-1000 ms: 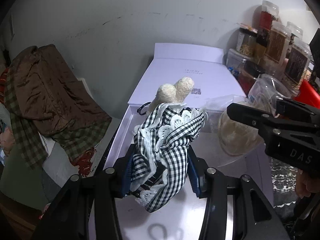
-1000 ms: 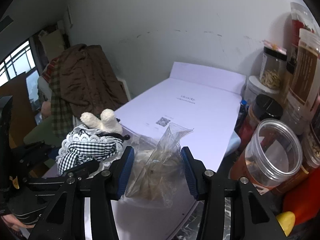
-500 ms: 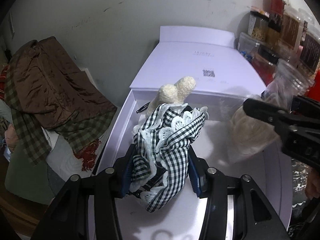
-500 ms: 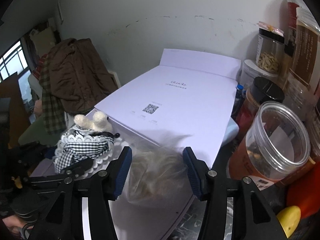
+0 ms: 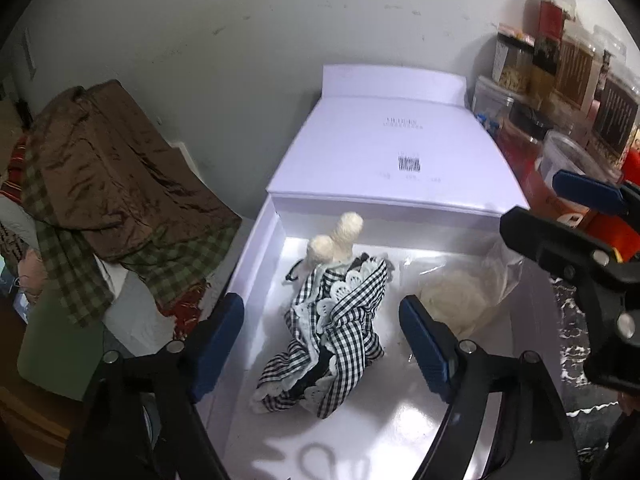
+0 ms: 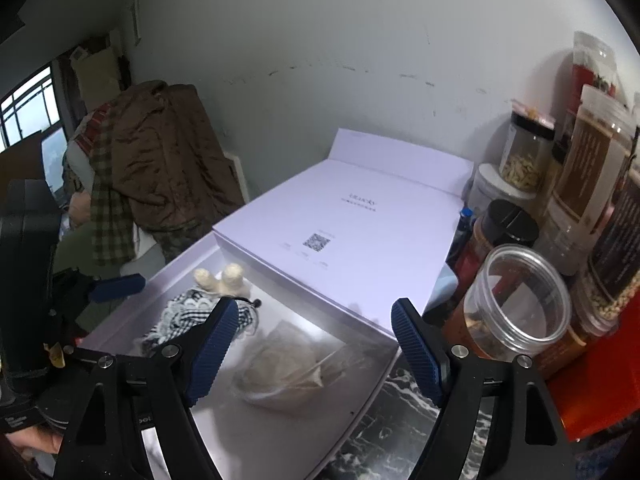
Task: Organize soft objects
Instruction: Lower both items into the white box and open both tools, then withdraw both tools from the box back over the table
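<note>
Both wrist cameras looked steeply down, close over the open white box (image 5: pixel 256 264) on the desk, facing the wall; both views shared the box's lid (image 6: pixel 360 216) and jars (image 6: pixel 516 304).

Beyond the fingers stands a pale grey wall (image 6: pixel 320 40), scuffed with small dark marks. Far left of the fingers, a barred window (image 6: pixel 24 120) lets in dim daylight. A brown quilted coat (image 5: pixel 104 168) is draped over a green checked cloth (image 5: pixel 72 280) to their left. Right of the fingers, a black marbled tabletop (image 6: pixel 404 412) carries tall food jars (image 6: pixel 592 184) against the wall.
</note>
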The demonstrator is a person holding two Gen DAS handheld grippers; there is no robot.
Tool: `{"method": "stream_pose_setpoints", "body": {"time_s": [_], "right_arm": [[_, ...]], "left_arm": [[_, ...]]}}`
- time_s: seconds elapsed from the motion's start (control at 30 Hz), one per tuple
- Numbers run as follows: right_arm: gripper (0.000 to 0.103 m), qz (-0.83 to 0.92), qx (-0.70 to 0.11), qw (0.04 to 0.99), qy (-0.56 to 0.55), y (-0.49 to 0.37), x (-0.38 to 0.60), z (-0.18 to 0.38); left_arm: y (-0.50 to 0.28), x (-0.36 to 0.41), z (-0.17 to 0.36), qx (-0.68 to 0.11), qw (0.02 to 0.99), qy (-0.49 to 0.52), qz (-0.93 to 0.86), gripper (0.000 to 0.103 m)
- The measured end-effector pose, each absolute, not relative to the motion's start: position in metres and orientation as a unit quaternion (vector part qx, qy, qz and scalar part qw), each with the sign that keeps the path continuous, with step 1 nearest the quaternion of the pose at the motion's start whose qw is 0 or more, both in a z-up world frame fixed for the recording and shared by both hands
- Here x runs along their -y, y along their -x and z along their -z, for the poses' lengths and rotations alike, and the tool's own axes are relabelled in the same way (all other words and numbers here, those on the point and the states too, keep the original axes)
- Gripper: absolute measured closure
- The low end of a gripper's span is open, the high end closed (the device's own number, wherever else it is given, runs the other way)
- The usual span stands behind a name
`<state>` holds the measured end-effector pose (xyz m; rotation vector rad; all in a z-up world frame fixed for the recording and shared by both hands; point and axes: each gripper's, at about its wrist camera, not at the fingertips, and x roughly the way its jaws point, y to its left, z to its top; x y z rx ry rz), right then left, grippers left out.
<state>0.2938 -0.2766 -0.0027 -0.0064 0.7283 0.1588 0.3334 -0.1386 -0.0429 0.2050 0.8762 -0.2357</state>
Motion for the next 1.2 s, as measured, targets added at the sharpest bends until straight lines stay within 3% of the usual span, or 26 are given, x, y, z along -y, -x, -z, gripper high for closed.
{"method": "stream_pose_setpoints", "body": {"time_s": [0.7,1.2], "right_arm": [[0.021,-0.076,-0.294,0.953,0.001,-0.231,0.271,-0.082],[0.017,-0.074,-0.215,0.974,0.026,-0.138,0.262,-0.141]], "left_arm": [[-0.268,0.122,-0.058,-0.337,0.932,-0.074,0.114,0.023],[-0.187,0.110,-0.122,-0.267,0.951,-0.074,0.136,0.023]]}}
